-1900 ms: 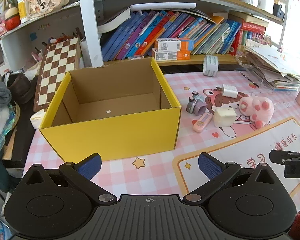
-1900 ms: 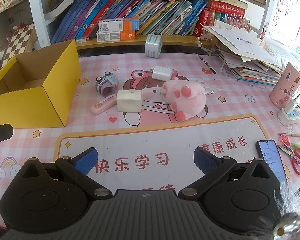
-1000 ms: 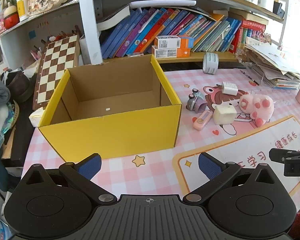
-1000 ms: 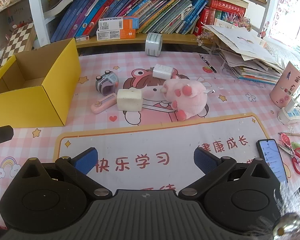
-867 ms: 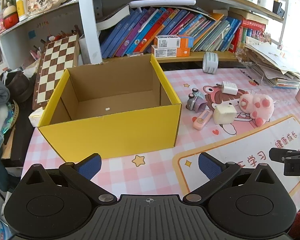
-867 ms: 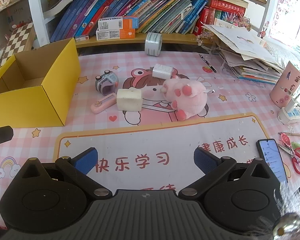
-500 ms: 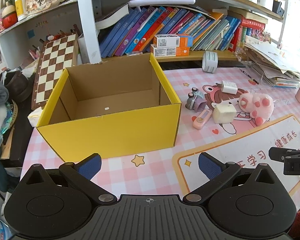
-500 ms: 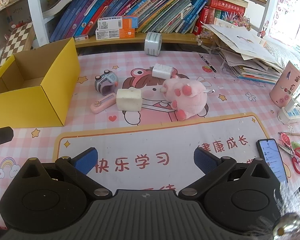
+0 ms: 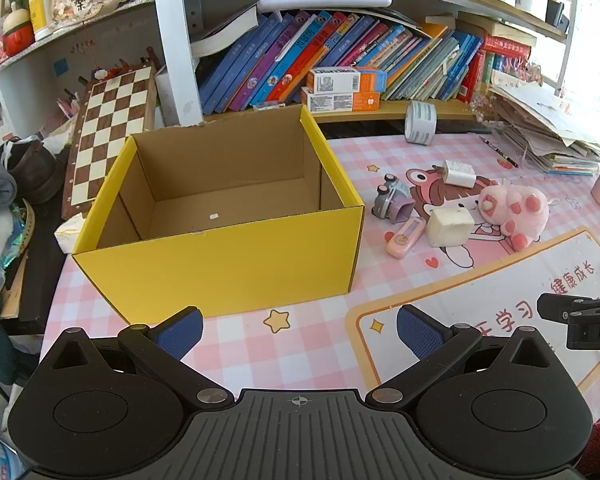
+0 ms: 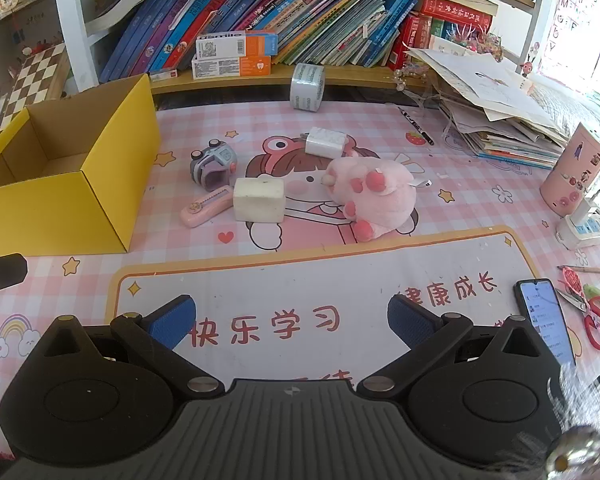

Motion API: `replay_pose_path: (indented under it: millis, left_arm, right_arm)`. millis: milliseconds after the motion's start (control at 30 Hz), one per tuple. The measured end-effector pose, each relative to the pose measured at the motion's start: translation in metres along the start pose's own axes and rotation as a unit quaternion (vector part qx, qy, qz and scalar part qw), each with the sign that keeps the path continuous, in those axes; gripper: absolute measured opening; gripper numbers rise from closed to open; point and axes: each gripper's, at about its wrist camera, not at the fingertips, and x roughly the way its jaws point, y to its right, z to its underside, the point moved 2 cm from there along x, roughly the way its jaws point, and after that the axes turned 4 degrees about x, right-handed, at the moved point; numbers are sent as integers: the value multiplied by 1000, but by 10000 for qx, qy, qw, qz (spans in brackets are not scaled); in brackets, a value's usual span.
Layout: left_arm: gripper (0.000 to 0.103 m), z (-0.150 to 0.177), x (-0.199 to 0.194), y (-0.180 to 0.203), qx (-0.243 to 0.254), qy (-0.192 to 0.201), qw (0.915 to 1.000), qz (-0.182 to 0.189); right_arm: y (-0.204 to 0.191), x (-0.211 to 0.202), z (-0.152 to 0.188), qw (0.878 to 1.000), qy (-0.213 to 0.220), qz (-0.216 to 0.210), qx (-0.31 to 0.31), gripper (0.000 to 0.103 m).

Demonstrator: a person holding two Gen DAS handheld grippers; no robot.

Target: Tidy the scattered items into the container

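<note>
Setting: a child's study desk at home. Evidence: cartoon desk mat (image 10: 316, 280) printed with Chinese characters, shelf of children's books (image 9: 340, 60), chessboard (image 9: 108, 128) leaning at left, pink plush toy (image 10: 372, 196), stacked papers (image 10: 496, 120), alphabet chart (image 10: 580, 12).

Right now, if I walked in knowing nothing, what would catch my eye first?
Probably the big yellow box, open and nearly empty, standing at the left of the pink table. Next, the pink plush toy lying right of it among small scattered things, then the crowded row of books on the shelf behind.
</note>
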Motion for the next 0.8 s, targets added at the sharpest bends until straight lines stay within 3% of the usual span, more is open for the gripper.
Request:
replay_pose_path:
  millis: [800]
  left_arm:
    - [103,0,3,0,38,-54,10000,24]
  right_arm:
    - [0,5,-1,10000,-32,-15,-32,103]
